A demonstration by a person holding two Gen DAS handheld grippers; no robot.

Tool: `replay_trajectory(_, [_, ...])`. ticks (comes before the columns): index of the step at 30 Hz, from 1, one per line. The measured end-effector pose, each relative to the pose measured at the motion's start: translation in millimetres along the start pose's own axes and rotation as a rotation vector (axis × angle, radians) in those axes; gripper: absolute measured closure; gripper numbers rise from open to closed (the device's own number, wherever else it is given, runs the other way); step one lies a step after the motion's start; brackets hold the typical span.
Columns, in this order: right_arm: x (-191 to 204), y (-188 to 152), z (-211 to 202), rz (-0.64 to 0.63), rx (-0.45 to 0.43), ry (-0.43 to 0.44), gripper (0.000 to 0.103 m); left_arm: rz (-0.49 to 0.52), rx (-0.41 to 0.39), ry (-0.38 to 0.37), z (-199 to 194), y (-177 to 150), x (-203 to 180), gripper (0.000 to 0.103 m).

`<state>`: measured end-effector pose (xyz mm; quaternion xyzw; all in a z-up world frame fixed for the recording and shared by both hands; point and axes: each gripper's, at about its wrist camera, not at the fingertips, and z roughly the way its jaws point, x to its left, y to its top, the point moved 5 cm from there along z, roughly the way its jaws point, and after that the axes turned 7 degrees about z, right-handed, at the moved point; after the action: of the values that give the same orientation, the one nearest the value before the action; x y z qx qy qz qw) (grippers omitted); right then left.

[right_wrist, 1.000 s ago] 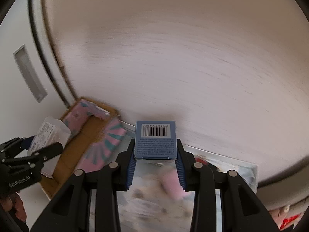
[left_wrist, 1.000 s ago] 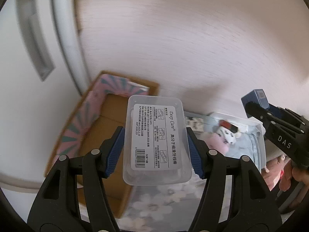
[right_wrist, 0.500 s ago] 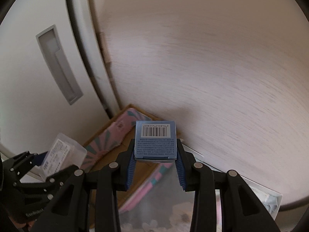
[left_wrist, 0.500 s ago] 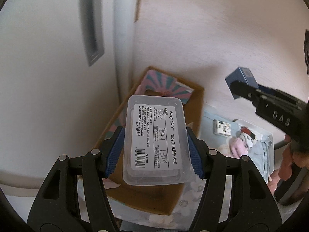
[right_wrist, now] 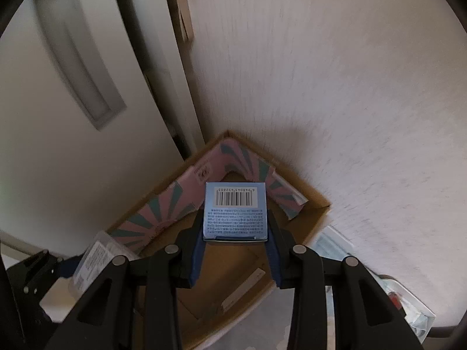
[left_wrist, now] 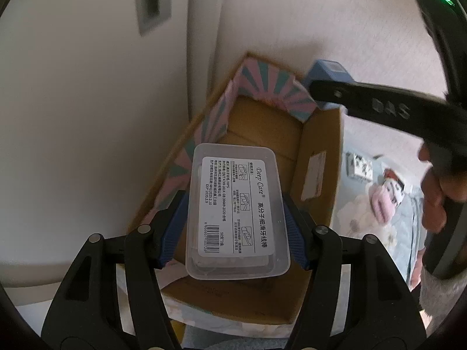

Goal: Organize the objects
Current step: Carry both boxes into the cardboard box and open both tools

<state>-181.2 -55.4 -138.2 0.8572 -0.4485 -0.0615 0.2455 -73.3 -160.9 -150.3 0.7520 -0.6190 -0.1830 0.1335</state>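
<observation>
My left gripper (left_wrist: 235, 227) is shut on a clear plastic floss-pick box (left_wrist: 236, 215) with a white label, held above the open cardboard box (left_wrist: 318, 151) with pink and teal flaps. My right gripper (right_wrist: 235, 239) is shut on a small blue carton (right_wrist: 235, 213) with a barcode, held over the same cardboard box (right_wrist: 309, 224). The right gripper and the blue carton (left_wrist: 327, 73) show in the left wrist view above the box's far corner. The left gripper with the clear box (right_wrist: 93, 259) shows at the lower left of the right wrist view.
The cardboard box stands in a corner between a white cabinet door (right_wrist: 73, 93) with a recessed handle and a pale wall (right_wrist: 350, 102). A clear tub with plush toys (left_wrist: 382, 201) sits to its right on a flowered cloth (left_wrist: 350, 218).
Both grippers have swung left with their loads, from over the toy tub to over the open cardboard box. Both stay shut.
</observation>
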Motion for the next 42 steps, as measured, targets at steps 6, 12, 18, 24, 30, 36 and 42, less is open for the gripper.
replay_trajectory(6, [-4,-7,47,0.003,0.107,0.010,0.069,0.035,0.068,0.008,44,-8,-5,0.044])
replay_trajectory(12, [-9,-17,82,-0.009,0.180,-0.006,0.069,0.075,0.136,0.017,81,-17,-11,0.044])
replay_trajectory(18, [-12,-27,99,-0.020,0.227,-0.008,0.069,0.087,0.187,0.009,102,-28,-12,0.044])
replay_trajectory(24, [-11,-33,101,-0.044,0.241,0.003,0.069,0.099,0.183,0.018,101,-24,-10,0.044])
replay_trajectory(30, [-12,-37,97,-0.054,0.269,0.005,0.038,0.094,0.136,-0.047,87,-16,-15,0.000])
replay_trajectory(36, [-7,-38,85,-0.064,0.243,0.058,0.001,0.139,0.125,-0.010,86,-16,-21,0.000])
replay_trajectory(42, [-15,-40,72,-0.064,0.228,0.059,0.001,0.130,0.110,-0.012,87,-17,-19,0.000])
